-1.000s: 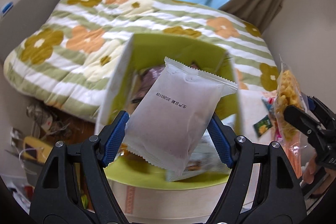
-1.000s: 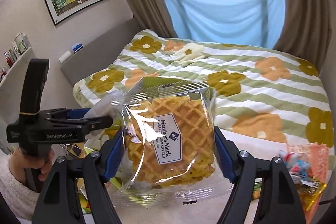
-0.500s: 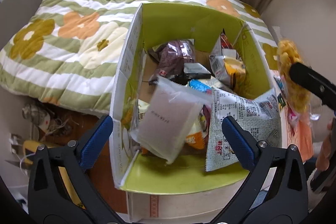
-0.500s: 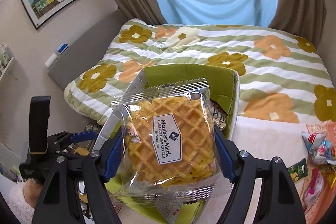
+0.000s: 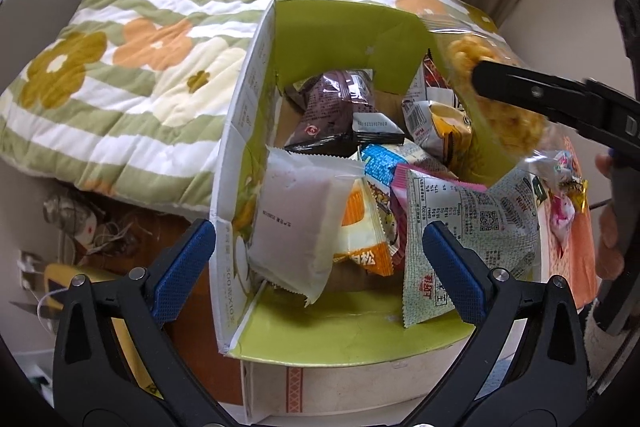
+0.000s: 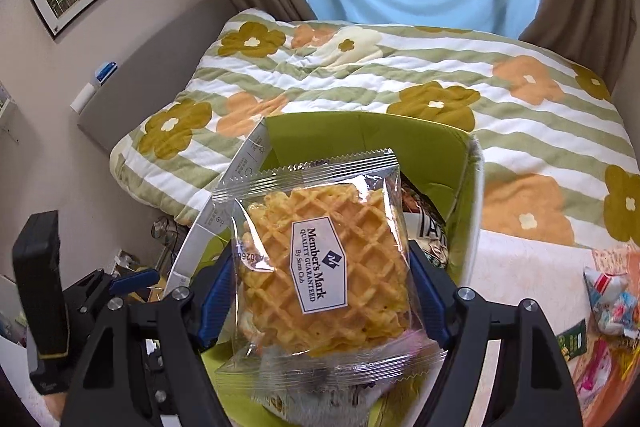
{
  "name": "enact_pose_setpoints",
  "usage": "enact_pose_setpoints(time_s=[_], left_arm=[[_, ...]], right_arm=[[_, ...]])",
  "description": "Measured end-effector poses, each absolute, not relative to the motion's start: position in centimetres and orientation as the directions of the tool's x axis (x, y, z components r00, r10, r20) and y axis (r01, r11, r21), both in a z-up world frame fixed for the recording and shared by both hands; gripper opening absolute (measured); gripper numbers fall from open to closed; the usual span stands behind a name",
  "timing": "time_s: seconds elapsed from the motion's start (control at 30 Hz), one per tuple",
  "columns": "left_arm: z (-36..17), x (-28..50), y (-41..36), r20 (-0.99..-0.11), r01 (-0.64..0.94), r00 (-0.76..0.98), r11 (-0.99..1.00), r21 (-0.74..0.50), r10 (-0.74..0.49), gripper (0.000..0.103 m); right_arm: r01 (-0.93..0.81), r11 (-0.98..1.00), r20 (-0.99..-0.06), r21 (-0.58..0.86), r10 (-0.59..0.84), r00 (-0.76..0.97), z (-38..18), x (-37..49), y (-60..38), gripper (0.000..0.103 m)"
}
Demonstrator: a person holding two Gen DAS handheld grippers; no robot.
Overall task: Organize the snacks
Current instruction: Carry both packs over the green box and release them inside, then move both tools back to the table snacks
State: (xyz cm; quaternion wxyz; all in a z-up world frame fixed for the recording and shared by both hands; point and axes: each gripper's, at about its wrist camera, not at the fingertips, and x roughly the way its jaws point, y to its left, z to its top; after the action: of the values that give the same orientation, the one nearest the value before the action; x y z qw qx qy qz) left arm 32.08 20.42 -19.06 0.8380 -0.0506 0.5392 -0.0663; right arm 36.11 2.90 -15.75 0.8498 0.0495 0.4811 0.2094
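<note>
A green-lined cardboard box (image 5: 332, 31) holds several snack packets. A white packet (image 5: 294, 219) lies against its left wall. My left gripper (image 5: 316, 267) is open and empty above the box's near edge. My right gripper (image 6: 320, 291) is shut on a clear-wrapped waffle packet (image 6: 324, 267) and holds it over the box (image 6: 360, 135). In the left wrist view the waffle packet (image 5: 500, 99) hangs over the box's right wall. The left gripper also shows in the right wrist view (image 6: 132, 281), low at the left.
A flowered quilt (image 5: 120, 67) covers the bed behind the box. Loose snacks (image 6: 608, 307) lie on an orange cloth to the right of the box. Cables and clutter (image 5: 80, 223) lie on the floor to the left.
My left gripper opened and let the white packet fall into the box. My right gripper carried the waffle packet closer, over the box.
</note>
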Motion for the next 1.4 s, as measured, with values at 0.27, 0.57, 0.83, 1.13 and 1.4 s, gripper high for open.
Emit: enact_pose_setpoints(time_s=[0.27,0.57,0.83,1.13,1.4], left_arm=[[-19.0,32.1,21.1,-0.893,0.029,0.42,0.986,-0.163,-0.16,0.103],[-18.6,31.2,21.2,-0.884,0.064,0.434,0.985,-0.161,-0.172,0.103],[-17.0,30.5,19.4,-0.855,0.164,0.466,0.972,-0.169,-0.227,0.103],[-14.9,30.4,13.7,-0.83,0.266,0.475,0.947,-0.18,-0.292,0.103],[-13.0,29.7,4.2,-0.799,0.376,0.484,0.91,-0.177,-0.356,0.103]], right_arm=[[-0.322,0.884,-0.762,0.338,0.458,0.457,-16.5,36.5,3.2,0.093],[-0.324,0.901,-0.731,0.29,0.427,0.533,-15.4,33.7,2.6,0.093],[-0.256,0.922,-0.703,0.29,0.386,0.597,-13.6,30.4,0.5,0.093],[-0.156,0.951,-0.695,0.266,0.302,0.652,-12.3,26.7,-4.4,0.093],[-0.007,0.985,-0.707,0.173,0.129,0.695,-12.0,23.2,-13.0,0.093]])
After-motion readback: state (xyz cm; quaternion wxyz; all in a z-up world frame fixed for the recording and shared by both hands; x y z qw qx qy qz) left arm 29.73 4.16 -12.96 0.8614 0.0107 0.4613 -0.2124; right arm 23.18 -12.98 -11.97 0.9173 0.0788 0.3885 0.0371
